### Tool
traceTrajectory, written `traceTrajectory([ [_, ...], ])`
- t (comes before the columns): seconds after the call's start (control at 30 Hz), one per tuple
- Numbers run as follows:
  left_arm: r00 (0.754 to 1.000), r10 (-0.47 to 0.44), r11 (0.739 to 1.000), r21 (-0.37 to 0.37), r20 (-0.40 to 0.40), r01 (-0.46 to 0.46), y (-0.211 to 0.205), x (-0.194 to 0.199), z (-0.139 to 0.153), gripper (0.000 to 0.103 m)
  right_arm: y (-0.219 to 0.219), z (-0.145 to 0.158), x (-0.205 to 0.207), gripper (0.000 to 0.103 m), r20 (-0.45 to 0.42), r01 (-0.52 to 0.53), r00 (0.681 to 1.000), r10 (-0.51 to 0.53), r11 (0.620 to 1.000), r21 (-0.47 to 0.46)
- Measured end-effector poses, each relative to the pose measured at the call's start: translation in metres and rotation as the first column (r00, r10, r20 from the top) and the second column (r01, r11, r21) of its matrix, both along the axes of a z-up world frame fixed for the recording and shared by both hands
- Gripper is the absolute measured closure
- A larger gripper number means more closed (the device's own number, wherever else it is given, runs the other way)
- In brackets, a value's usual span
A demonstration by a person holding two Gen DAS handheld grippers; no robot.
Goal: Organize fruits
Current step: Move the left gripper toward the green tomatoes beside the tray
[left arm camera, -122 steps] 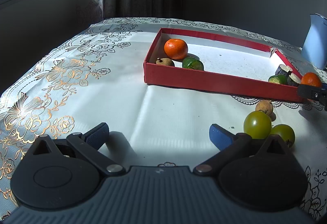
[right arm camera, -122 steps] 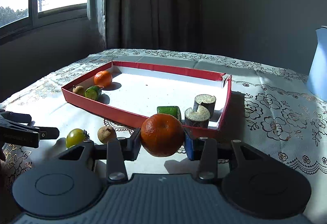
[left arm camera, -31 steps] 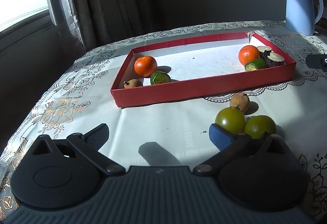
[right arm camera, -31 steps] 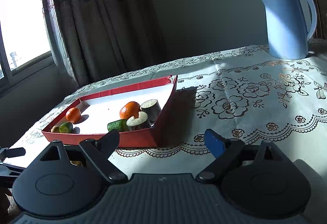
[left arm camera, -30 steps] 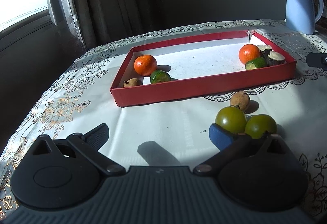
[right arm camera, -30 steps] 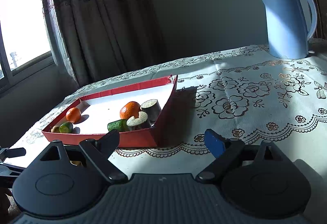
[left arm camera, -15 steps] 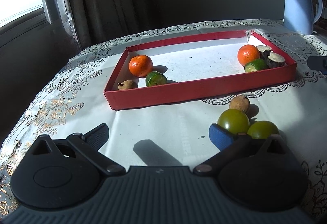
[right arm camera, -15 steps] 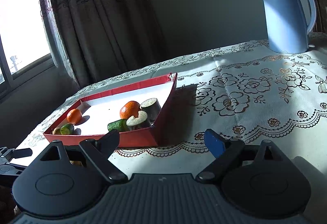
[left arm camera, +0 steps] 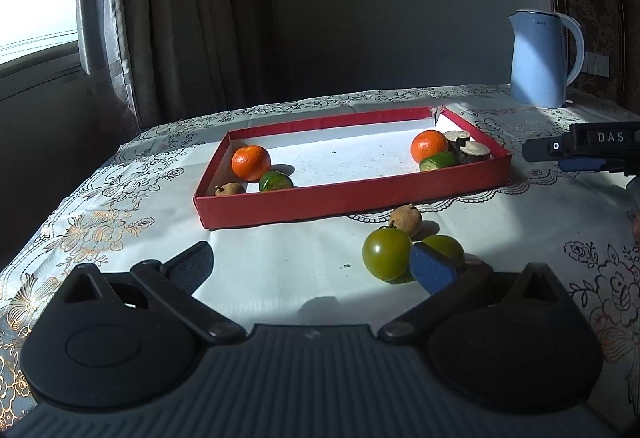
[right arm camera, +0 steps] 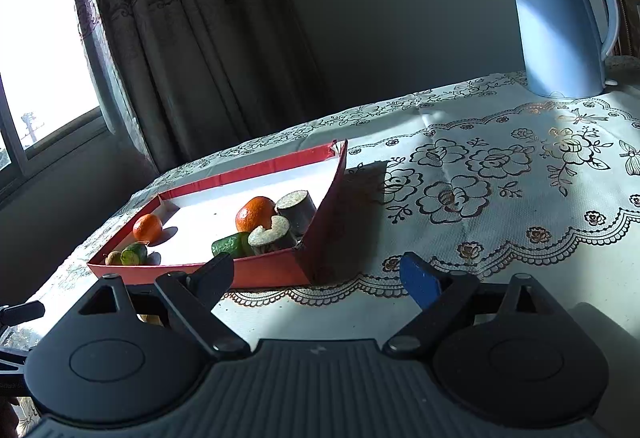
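A: Status of my right gripper (right arm camera: 316, 276)?

B: Spread, empty. The orange (right arm camera: 255, 213) it carried four seconds ago now sits in the red tray (right arm camera: 264, 272).

A: My left gripper (left arm camera: 310, 262)?

B: Spread, empty, and now nearer the green tomato (left arm camera: 386, 254) on the tablecloth (left arm camera: 280, 262), outside the tray. Collect that next.

Hard sunlight from the blown-out window (right arm camera: 36, 50) at left, bright patch across the tray (left arm camera: 352, 194) and tablecloth (right arm camera: 500, 174), deep sharp shadows beside them, dim wall and curtain (left arm camera: 192, 18), sheen on the kettle (right arm camera: 560, 26), fisheye bending at edges, focus crisp.
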State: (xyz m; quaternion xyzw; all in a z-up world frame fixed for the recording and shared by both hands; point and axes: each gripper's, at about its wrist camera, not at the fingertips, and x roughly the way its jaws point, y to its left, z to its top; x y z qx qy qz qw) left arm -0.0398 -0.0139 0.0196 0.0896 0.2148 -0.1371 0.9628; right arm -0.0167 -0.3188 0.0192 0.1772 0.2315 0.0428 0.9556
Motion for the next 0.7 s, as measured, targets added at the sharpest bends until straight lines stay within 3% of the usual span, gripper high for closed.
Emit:
traceTrajectory([
  [0.23, 0.995, -0.1, 0.994, -0.037, 0.003, 0.1, -0.02, -0.016, 0.006, 0.001, -0.002, -0.001, 0.0, 0.013, -0.002, 0.003, 1.0, -0.003, 1.0, 0.009],
  [0.33, 0.987, -0.157, 0.987, -0.049, -0.026, 0.156, -0.033, -0.023, 0.003, 0.014, -0.002, -0.001, 0.0, 0.013, -0.003, 0.003, 1.0, -0.003, 1.0, 0.011],
  [0.5, 0.976, -0.209, 0.977, -0.047, -0.054, 0.207, -0.051, -0.023, -0.004, 0.022, -0.002, -0.001, 0.0, 0.013, -0.004, 0.003, 1.0, -0.003, 1.0, 0.011],
  [0.57, 0.972, -0.224, 0.974, -0.054, -0.065, 0.22, -0.055, -0.022, -0.005, 0.03, -0.002, -0.002, 0.001, 0.013, -0.007, 0.003, 1.0, -0.003, 1.0, 0.014],
  [0.7, 0.969, -0.238, 0.971, -0.048, -0.072, 0.235, -0.061, -0.018, -0.008, 0.032, -0.002, -0.003, 0.001, 0.013, -0.012, 0.0, 1.0, 0.0, 1.0, 0.019],
])
